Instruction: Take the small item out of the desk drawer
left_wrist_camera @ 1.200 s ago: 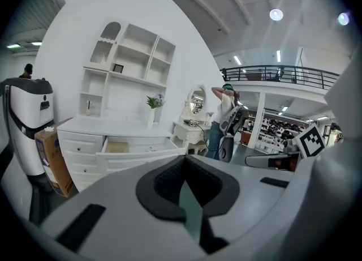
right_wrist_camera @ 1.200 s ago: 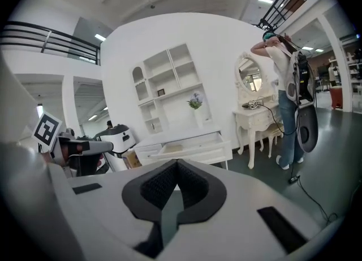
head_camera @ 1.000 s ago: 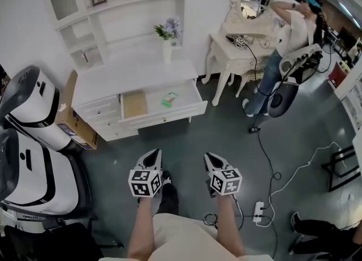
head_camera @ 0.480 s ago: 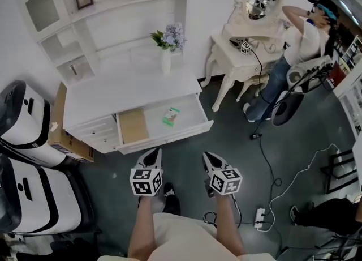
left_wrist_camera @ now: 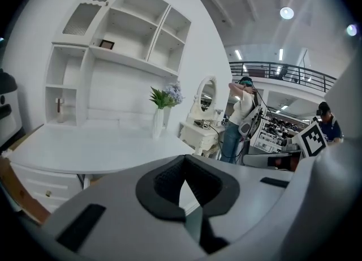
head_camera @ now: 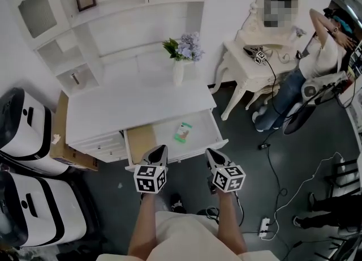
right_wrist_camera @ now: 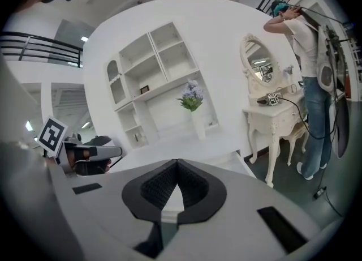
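Head view looks down on a white desk (head_camera: 136,110) with its drawer (head_camera: 206,135) pulled open. A small green item (head_camera: 182,132) lies flat on the drawer's white floor, near the middle. A tan sheet (head_camera: 139,141) lies at the left end of the drawer, apart from the item.

The left gripper (head_camera: 160,150) and the right gripper (head_camera: 210,152) are side by side, and both point at the desk. Their tips show at the drawer's front edge. The item lies between the two tips and a bit farther back. Neither gripper touches it.

Left gripper view shows that gripper's jaws pressed together with nothing between them. Right gripper view shows the other jaws together too, and empty.

A white vase (head_camera: 179,73) with flowers stands at the back of the desk top. A person (head_camera: 317,67) stands by a small white table (head_camera: 249,64) off to the right.
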`<state>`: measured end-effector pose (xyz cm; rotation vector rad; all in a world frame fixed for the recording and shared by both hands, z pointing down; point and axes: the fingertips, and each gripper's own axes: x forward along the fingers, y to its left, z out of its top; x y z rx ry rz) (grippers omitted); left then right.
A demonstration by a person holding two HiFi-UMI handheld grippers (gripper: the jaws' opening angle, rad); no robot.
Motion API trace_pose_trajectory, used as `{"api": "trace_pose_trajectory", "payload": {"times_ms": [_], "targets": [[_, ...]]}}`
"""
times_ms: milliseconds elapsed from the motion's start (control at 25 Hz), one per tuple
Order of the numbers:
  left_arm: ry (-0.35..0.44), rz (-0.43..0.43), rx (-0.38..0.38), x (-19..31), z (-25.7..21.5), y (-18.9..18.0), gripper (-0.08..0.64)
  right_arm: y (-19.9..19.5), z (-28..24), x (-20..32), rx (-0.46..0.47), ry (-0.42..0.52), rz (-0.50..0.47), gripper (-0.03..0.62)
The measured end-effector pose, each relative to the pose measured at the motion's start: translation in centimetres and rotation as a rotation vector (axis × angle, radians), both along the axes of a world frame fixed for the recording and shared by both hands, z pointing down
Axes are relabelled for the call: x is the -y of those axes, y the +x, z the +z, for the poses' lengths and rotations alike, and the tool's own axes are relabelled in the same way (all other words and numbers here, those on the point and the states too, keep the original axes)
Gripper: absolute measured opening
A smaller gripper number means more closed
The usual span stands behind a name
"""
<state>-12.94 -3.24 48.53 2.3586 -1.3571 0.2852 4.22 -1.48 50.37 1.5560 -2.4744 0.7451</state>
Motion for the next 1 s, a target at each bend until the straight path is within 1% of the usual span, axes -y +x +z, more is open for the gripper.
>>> {"api": "trace_pose_trajectory", "payload": {"times_ms": [160,400,640,840,1000], "targets": [[-0.006,-0.019,-0.009,2.7,0.1,-1.8,0.017,-1.4,0.4,2.7,-0.041,-0.011,-0.026,0.025],[-0.043,-0.012,-0.004,5.5,1.7,-1.5,0.015,-0.9,1.7,5.8,-0.075,-0.042,-0.04,0.025],[-0.048,-0.049,-0.002,9.2,2.4,-0.4,0.015,-0.6,2.2,9.8,-0.097,-0.05,-0.091,0.025],[-0.069,-0.04,0.007,11.7,3.3,1.8,0.015,0.1,2.6,13.2,-0.087,-0.063,-0.122,0.025],[-0.098,-0.038,0.023,13.2,4.7,3.1,0.015,0.2,3.8,14.8,-0.094,-0.089,-0.156,0.025]]}}
